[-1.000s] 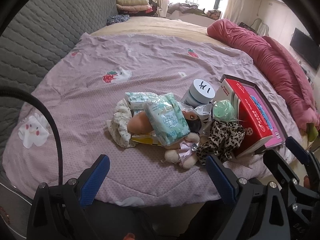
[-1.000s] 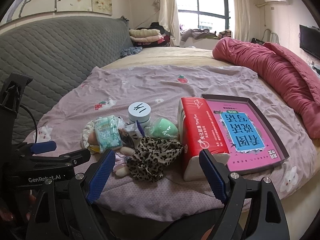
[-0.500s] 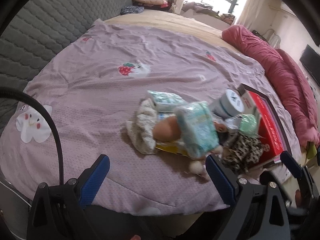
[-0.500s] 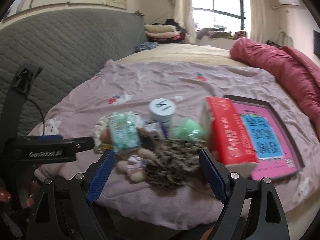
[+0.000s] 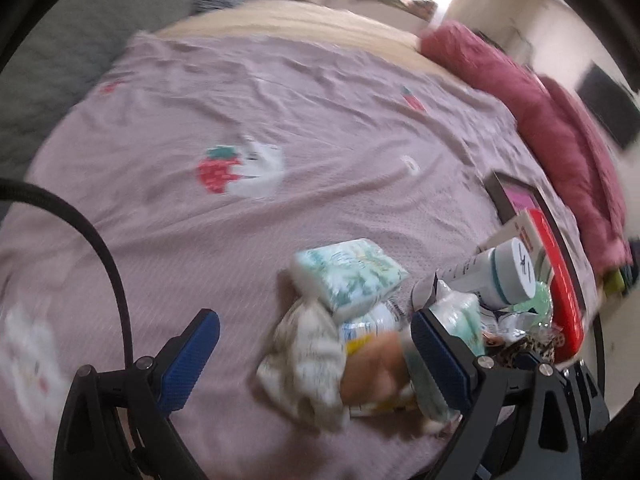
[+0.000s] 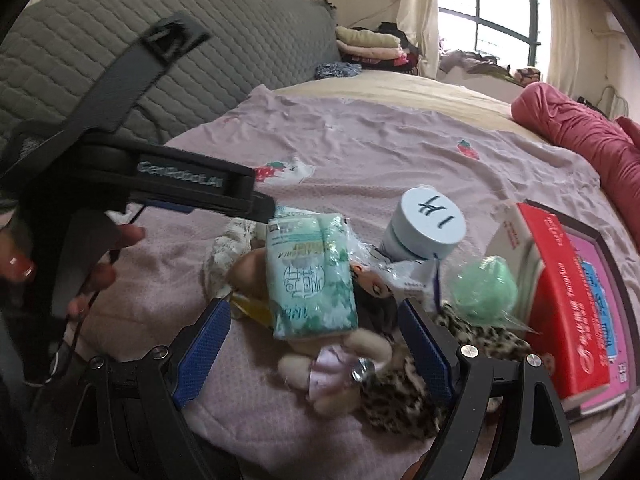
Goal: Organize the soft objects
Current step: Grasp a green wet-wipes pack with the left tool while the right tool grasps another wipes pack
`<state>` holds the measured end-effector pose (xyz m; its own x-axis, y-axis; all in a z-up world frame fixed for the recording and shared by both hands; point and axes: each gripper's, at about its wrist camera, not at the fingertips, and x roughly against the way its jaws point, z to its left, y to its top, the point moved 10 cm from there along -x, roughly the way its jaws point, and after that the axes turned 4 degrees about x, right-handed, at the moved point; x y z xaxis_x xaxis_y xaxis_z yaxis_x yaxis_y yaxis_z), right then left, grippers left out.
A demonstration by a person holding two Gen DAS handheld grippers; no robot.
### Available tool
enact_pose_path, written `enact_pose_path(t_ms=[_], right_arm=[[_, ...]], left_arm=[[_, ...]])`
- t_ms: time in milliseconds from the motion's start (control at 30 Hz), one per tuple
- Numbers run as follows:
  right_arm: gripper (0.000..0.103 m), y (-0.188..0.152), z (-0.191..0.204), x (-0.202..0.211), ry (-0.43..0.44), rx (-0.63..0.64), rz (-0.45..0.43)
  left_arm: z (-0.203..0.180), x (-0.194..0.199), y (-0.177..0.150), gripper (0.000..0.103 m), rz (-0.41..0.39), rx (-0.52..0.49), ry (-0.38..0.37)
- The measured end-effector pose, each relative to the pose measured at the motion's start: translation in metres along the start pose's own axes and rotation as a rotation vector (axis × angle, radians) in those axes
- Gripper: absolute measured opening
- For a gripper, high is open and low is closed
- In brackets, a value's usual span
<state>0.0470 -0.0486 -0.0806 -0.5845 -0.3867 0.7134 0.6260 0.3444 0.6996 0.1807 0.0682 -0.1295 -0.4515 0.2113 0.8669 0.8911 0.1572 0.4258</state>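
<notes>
Both grippers had closed in on the pile since a second earlier; the left gripper (image 5: 316, 356) and right gripper (image 6: 316, 344) gaped empty. The tissue pack (image 6: 310, 276), plush doll (image 6: 340, 360) and leopard cloth (image 6: 404, 396) lay unsorted at the bedspread's (image 6: 400, 152) six o'clock; organizing looked barely begun.

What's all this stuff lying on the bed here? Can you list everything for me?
tissue packs: two, mint green, middle of the pile
plush doll: one, beige, under a pack
leopard cloth: one, brown spotted, front right
jar: one, white lid, behind the pile
green ball: one, bagged
red box: one, right, on pink tray
blanket: one, lilac
left gripper: open
right gripper: open
</notes>
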Motion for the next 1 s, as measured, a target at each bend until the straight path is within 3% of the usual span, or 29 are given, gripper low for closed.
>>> enact_pose_path(t_ms=[167, 300, 467, 533, 633, 700, 1000], right_arm=[[0.087, 0.006, 0.003, -0.012, 0.011, 0.012, -0.005], [0.087, 0.009, 0.003, -0.024, 0.010, 0.001, 0.013], [0.086, 0.011, 0.001, -0.033, 0.011, -0.035, 0.030], [0.076, 0.013, 0.003, -0.034, 0.007, -0.032, 0.025], [0.062, 0.014, 0.003, -0.040, 0.000, -0.025, 0.034], [0.052, 0.012, 0.002, -0.043, -0.010, -0.030, 0.041], [0.046, 0.014, 0.001, -0.023, 0.011, -0.036, 0.005]], left_arm=[[-0.002, -0.029, 0.009, 0.097, 0.066, -0.096, -0.032], [-0.004, -0.050, 0.010, 0.096, 0.132, -0.109, -0.102], [-0.015, -0.058, 0.012, 0.088, 0.151, -0.141, -0.216], [-0.019, -0.060, 0.011, 0.086, 0.155, -0.152, -0.257], [-0.024, -0.061, 0.011, 0.073, 0.156, -0.172, -0.311], [-0.024, -0.064, 0.010, 0.072, 0.169, -0.176, -0.333], [-0.019, -0.064, 0.019, 0.059, 0.132, -0.149, -0.341]])
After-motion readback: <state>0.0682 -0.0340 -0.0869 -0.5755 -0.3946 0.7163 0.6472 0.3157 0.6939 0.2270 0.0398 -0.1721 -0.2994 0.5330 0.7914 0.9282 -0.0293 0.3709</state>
